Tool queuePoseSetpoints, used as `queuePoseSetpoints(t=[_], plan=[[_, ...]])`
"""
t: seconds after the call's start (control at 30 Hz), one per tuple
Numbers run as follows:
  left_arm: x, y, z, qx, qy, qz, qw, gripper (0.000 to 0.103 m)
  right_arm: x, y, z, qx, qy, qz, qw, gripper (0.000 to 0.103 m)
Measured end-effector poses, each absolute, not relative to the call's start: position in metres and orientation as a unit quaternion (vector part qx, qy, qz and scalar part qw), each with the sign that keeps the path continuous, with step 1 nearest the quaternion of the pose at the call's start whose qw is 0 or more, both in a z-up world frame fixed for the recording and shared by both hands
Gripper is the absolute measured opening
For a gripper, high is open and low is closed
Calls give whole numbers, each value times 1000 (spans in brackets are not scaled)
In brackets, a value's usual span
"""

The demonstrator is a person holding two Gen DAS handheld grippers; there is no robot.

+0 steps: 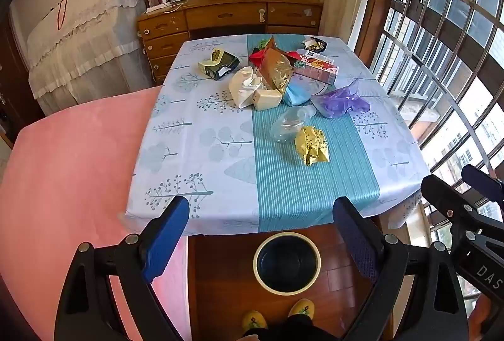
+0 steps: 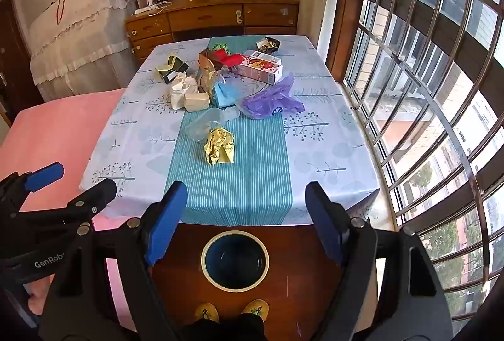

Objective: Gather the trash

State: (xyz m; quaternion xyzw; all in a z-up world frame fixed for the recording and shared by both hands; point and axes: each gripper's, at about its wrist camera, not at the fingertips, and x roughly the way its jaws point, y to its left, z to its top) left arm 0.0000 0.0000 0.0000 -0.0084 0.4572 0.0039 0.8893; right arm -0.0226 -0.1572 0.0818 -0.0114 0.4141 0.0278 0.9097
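Observation:
Trash lies on the table (image 1: pixel 195 152): a crumpled yellow wrapper (image 1: pixel 312 145) (image 2: pixel 220 145), a clear plastic bottle (image 1: pixel 291 122) (image 2: pixel 209 122), a purple bag (image 1: pixel 341 100) (image 2: pixel 271 100), a white crumpled bag (image 1: pixel 244 86), a gold foil bag (image 1: pixel 277 67), a green box (image 1: pixel 219 62), a pink carton (image 1: pixel 316 68). A dark bin with a cream rim (image 1: pixel 287 262) (image 2: pixel 235 260) stands on the floor at the table's near edge. My left gripper (image 1: pixel 264 234) is open and empty above the bin. My right gripper (image 2: pixel 245 227) is open and empty, also above the bin.
A pink covered bed (image 1: pixel 72 177) is left of the table. A barred window (image 1: pixel 447 57) runs along the right. A wooden desk with drawers (image 1: pixel 226 16) stands behind the table. Yellow slippers (image 1: pixel 278 314) show on the wood floor below.

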Motion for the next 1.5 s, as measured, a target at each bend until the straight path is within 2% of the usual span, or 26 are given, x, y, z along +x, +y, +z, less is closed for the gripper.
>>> queuePoseSetpoints(t=[0.47,0.83,1.5], plan=[[0,-10,-2,-4,448,12,894,94,-18,-179,74,17,422,32,906,75],[-12,-24,4,-32,444,28,895,88,-21,-180,71,15,426,44,903,75],[-9,-28,-1,-29,443,33,896,88,-19,-186,69,14,424,48,904,75]])
